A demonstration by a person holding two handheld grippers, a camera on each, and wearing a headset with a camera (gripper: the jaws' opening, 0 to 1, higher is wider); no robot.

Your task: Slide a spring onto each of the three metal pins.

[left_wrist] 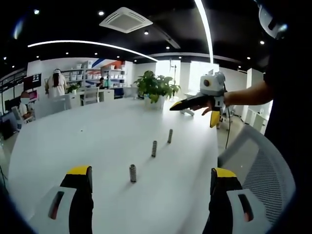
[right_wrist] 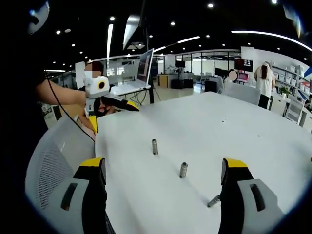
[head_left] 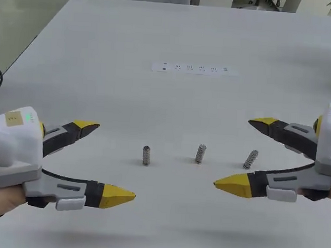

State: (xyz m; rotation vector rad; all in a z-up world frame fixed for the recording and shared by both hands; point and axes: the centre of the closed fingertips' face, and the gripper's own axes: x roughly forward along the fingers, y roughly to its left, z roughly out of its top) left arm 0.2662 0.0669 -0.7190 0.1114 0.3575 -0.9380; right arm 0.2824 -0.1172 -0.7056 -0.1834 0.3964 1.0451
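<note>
Head view: my left gripper (head_left: 105, 160) comes in from the lower left of the frame and my right gripper (head_left: 239, 154) from the right edge. Both hang over the white table (head_left: 101, 70), yellow-tipped jaws spread wide, nothing between them. Between my two grippers, a little below the middle of the frame, three small coils stand in a row on the table. The left spring (head_left: 146, 155) is upright, the middle spring (head_left: 200, 153) leans a little, and the right spring (head_left: 251, 159) leans more, its top towards the right. They are too small for me to tell whether a pin sits inside each one. None of them touches my jaws; the right spring is nearest, just beside the lower jaw of my right gripper. Further up the frame a white power strip (head_left: 195, 69) lies flat on the table, well apart from the springs.

In the left gripper view my own two jaws rise from the bottom corners, wide apart, and the row of springs runs away from them up the middle. The right gripper is held out in the upper right, also agape. A potted plant (left_wrist: 156, 87) stands at the far end of the table and a mesh chair (left_wrist: 263, 165) sits at the lower right.

In the right gripper view my jaws again stand apart at the bottom, with the leaning spring just inside the right-hand one. An open laptop (right_wrist: 134, 73) sits at the upper centre.
</note>
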